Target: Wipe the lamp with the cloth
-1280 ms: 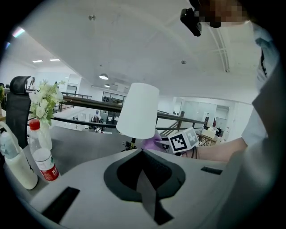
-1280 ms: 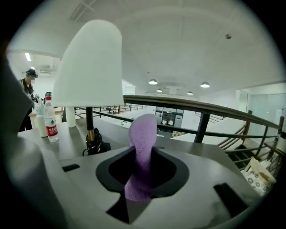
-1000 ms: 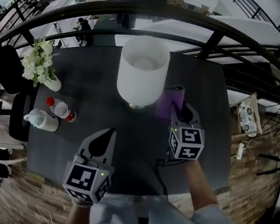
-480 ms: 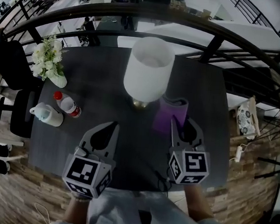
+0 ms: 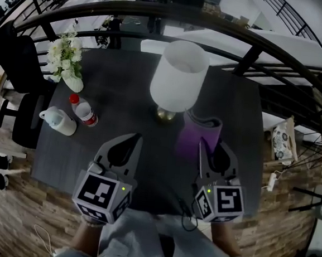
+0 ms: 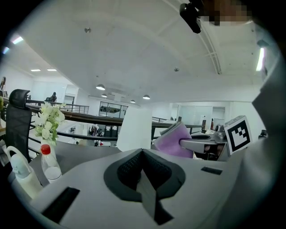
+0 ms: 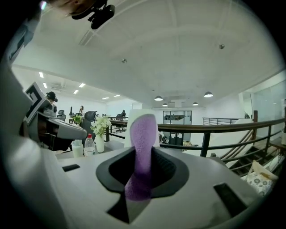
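**Cloth up beside lamp, R gripper holding it**

Lamp (image 5: 179, 76) stands upright toward the far-middle of the dark counter (image 5: 124, 105). It has a white drum shade over a small brass-coloured base.

R gripper (image 5: 202, 144) is clamped on the purple cloth (image 5: 200, 131). In the right gripper view the folded cloth rises straight up from between the jaws, which press it from both sides. In the head view the cloth sits just right of the lamp base, with its top edge close under the shade's lower right rim. Can't tell if cloth and shade touch. In the left gripper view the cloth shows at the shade's right edge.

L gripper (image 5: 135, 139) has its jaws fully together w/ nothing between them – the left gripper view shows them meeting in a line. It hangs over the near-left part of the counter, pointing toward the lamp but well short of it. The two grippers sit side by side at about the same level.

Left side of the counter:
- white flowers in a vase (image 5: 66, 61) at the far corner
- a clear bottle w/ red cap (image 5: 84, 111) nearer in
- a white jug (image 5: 58, 122) just beside the bottle – the two nearly touch

A black chair (image 5: 21, 62) stands off the counter's left edge. A dark curved railing (image 5: 258, 44) runs behind the counter.
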